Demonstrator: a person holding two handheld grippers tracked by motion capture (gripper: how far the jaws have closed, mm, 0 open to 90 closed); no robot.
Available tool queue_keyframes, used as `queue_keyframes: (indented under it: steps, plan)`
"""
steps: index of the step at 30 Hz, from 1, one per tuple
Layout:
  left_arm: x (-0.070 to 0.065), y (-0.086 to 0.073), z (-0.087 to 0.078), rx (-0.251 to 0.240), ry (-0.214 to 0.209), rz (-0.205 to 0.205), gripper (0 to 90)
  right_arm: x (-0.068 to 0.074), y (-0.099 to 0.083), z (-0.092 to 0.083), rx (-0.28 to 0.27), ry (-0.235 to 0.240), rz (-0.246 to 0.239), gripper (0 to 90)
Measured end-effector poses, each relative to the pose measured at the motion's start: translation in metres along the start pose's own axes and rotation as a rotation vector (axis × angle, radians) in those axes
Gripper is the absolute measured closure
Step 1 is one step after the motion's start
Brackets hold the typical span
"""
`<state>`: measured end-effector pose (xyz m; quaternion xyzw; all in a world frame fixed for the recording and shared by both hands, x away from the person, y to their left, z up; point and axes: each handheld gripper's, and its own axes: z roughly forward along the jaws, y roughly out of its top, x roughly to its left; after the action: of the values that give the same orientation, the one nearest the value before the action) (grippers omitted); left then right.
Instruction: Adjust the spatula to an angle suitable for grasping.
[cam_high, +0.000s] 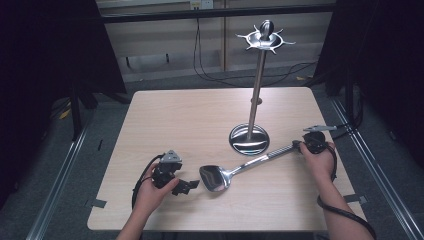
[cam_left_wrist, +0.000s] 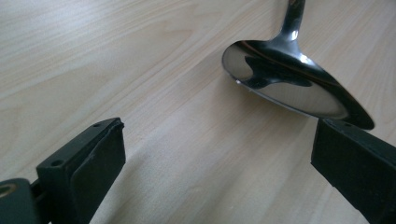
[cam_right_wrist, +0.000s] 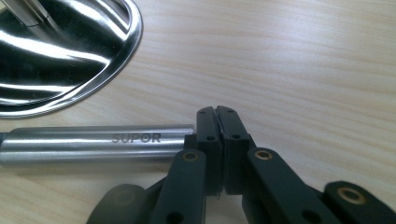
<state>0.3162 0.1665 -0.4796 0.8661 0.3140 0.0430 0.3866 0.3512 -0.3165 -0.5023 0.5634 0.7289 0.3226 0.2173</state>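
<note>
- A big shiny metal spoon (cam_high: 235, 172) lay flat on the light wooden worktop (cam_high: 190, 120), near the front edge.
- Its wide bowl (cam_left_wrist: 289, 84) sat close to the middle, and its long handle (cam_right_wrist: 93, 143) ran out to the person's right.
- The handle had the word SUPOR on it.
- The left gripper (cam_high: 187, 185) was in the person's left hand (cam_high: 152, 192), low over the worktop, just beside the spoon's bowl.
- Its fingers (cam_left_wrist: 88, 163) stood wide apart, with bare wood between them. They held nothing.
- One finger looked very near the bowl's edge, but I could not tell if it touched.
- The right gripper (cam_right_wrist: 217, 116) was in the person's right hand (cam_high: 320, 160), at the far end of the handle.
- Its fingers were pressed flat together. The handle's end lay right against the side of one finger, not between them, so they gripped nothing.
- A tall metal stand (cam_high: 256, 95) stood upright on the worktop behind the spoon.
- Its round base (cam_high: 248, 139) sat near the spoon's handle, maybe not quite touching.
- The top of the stand had a ring of little hooks (cam_high: 265, 39).
</note>
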Motion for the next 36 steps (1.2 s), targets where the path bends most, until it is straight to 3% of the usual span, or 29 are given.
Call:
queue_keyframes:
  steps: [10, 19, 20, 26, 30, 33, 36]
  plan:
    - [-0.005, 0.013, -0.007, 0.011, 0.018, 0.034, 3.7, 0.016, -0.003, -0.001, -0.008, 0.014, 0.0, 88.7]
    - [-0.012, 0.022, -0.01, 0.032, 0.002, 0.051, 4.0, 0.048, -0.007, -0.004, -0.01, 0.056, -0.007, 87.7]
    - [-0.013, 0.022, -0.009, 0.005, -0.006, 0.043, 4.0, 0.052, -0.008, -0.004, -0.006, 0.057, -0.009, 87.5]
    - [-0.017, 0.025, -0.007, 0.017, -0.014, 0.061, 4.0, 0.076, -0.014, -0.008, -0.017, 0.077, -0.014, 86.9]
    - [-0.02, 0.026, -0.002, 0.023, -0.013, 0.068, 4.0, 0.087, -0.018, -0.01, -0.033, 0.077, 0.009, 86.7]
    - [-0.022, 0.027, 0.002, 0.036, -0.012, 0.075, 4.0, 0.1, -0.018, -0.01, -0.033, 0.073, -0.007, 85.9]
    - [-0.023, 0.027, 0.002, 0.044, -0.02, 0.076, 4.0, 0.104, -0.018, -0.01, -0.033, 0.075, -0.021, 85.1]
